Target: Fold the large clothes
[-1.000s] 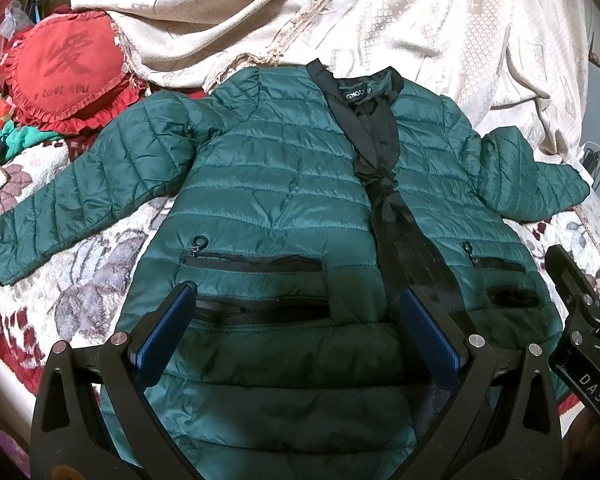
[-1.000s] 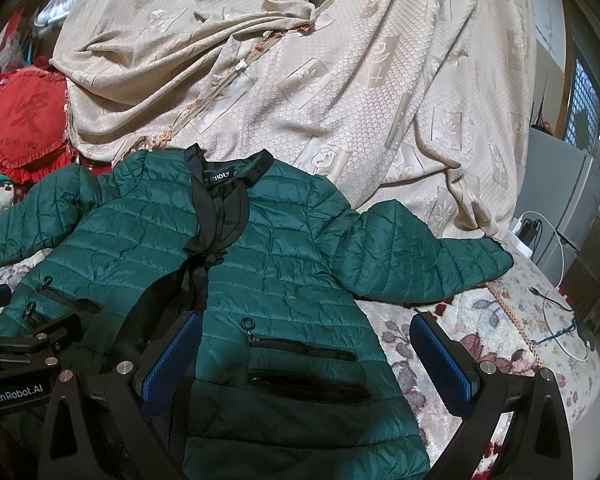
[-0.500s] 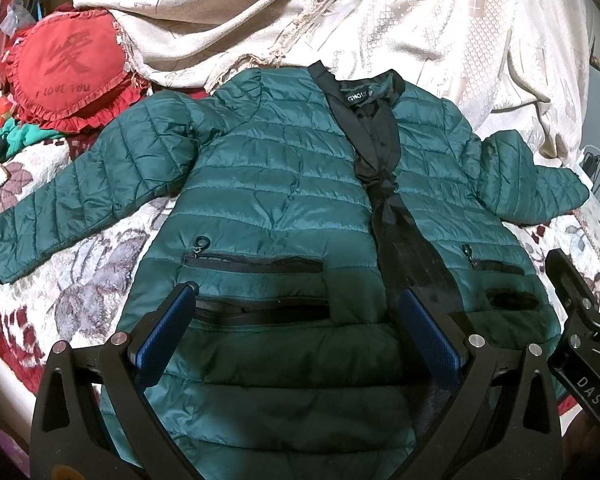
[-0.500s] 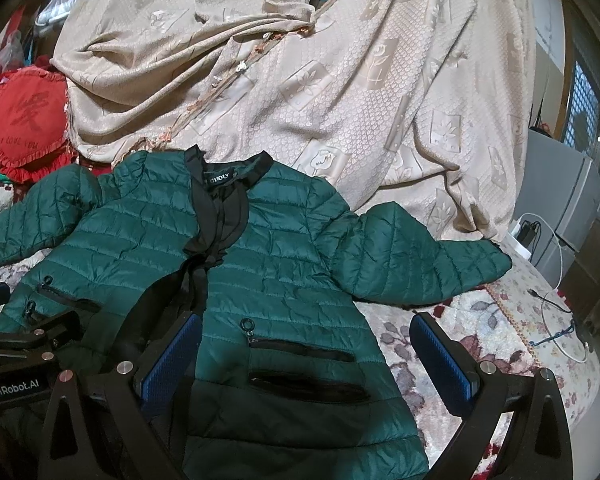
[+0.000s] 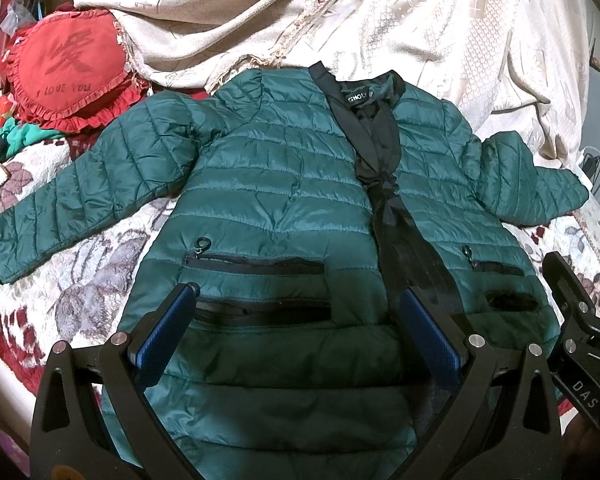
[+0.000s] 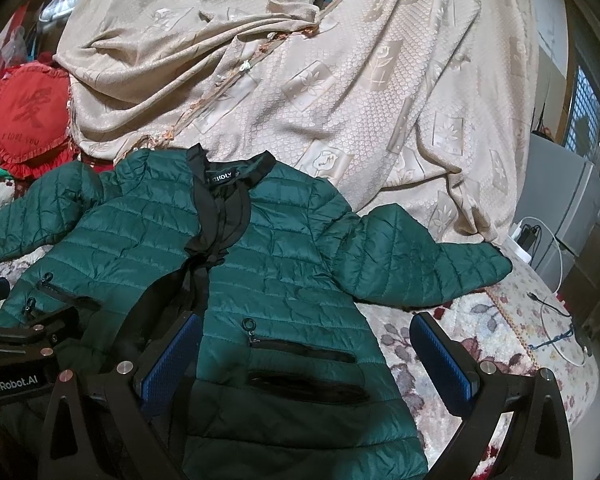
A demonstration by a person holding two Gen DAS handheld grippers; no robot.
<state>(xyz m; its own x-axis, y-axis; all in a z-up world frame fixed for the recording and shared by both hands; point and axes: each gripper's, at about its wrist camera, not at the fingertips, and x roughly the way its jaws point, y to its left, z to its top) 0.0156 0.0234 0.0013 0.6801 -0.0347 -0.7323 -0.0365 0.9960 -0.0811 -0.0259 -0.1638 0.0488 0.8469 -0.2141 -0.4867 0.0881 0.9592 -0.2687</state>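
A dark green quilted jacket [image 5: 276, 200] lies face up on the bed, front open, black lining showing, both sleeves spread out. It also shows in the right wrist view [image 6: 276, 264]. My left gripper [image 5: 296, 320] is open and empty, hovering over the jacket's lower left front by the pocket zips. My right gripper [image 6: 306, 344] is open and empty over the lower right front panel; its right finger [image 6: 440, 356] is above the bedspread. The right sleeve [image 6: 412, 260] stretches to the right.
A floral bedspread [image 5: 80, 280] covers the bed. A beige patterned curtain cloth [image 6: 340, 80] is heaped behind the jacket. A red heart cushion [image 5: 68, 68] lies at the far left. White cables [image 6: 556, 320] and a grey appliance [image 6: 568, 208] stand at the right.
Both views have shifted very slightly; the jacket sits a touch lower in the left wrist view. The jacket itself has not moved and both grippers stay open.
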